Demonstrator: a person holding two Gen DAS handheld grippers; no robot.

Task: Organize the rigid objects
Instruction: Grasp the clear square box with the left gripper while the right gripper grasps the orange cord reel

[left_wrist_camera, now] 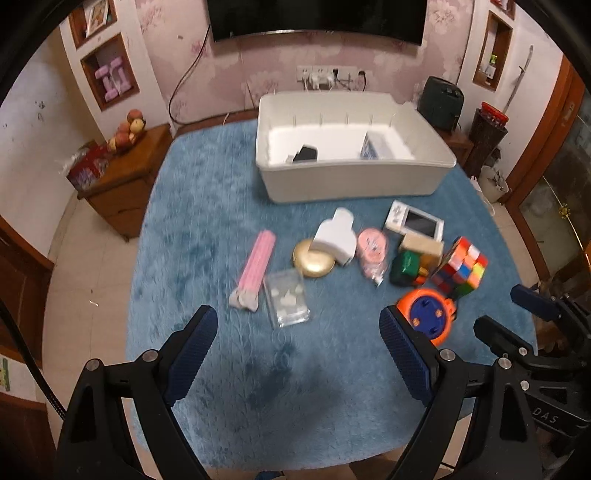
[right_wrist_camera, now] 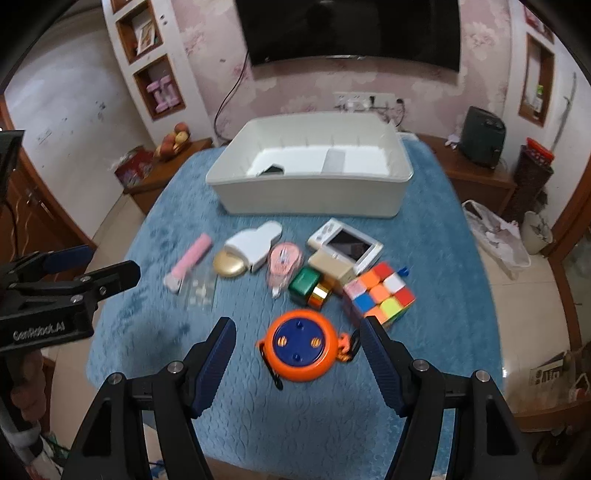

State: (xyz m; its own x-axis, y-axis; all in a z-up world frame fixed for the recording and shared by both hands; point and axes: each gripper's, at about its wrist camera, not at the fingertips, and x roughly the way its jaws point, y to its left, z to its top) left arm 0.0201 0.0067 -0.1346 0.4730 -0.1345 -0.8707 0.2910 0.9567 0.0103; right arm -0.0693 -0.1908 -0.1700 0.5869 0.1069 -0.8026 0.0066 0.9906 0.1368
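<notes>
A blue plush cloth (left_wrist_camera: 207,206) covers the desk, which stands before a pink flowered wall with a dark screen (left_wrist_camera: 314,16) hung on it.

The left tongs (left_wrist_camera: 297,332) hang above the near part of the cloth with the jaws spread wide and nothing between them; their blue pads touch no object. Just beyond them lies a clear plastic case (left_wrist_camera: 287,297), and beside that a pink stick-shaped item (left_wrist_camera: 255,267).

The right tongs (right_wrist_camera: 297,341) also stand apart, somewhat less wide, and grip nothing. In the right wrist view the orange and blue round reel (right_wrist_camera: 299,347) lies on the cloth in line with the gap between the jaws; whether the pads reach it cannot be told, but they do not press on it.

Farther out sits the cluster of loose things: a colour cube (right_wrist_camera: 380,295), a green box (right_wrist_camera: 303,285) touching a gold roll (right_wrist_camera: 320,295), a pink round item (right_wrist_camera: 283,264), a gold oval compact (right_wrist_camera: 228,264) partly under a white block (right_wrist_camera: 258,242), a beige box (right_wrist_camera: 330,267) and a white device with a screen (right_wrist_camera: 347,242).

Behind them all stands the white bin (right_wrist_camera: 306,199), with a dark flat object (right_wrist_camera: 272,170) and a grey one (right_wrist_camera: 334,160) inside.
</notes>
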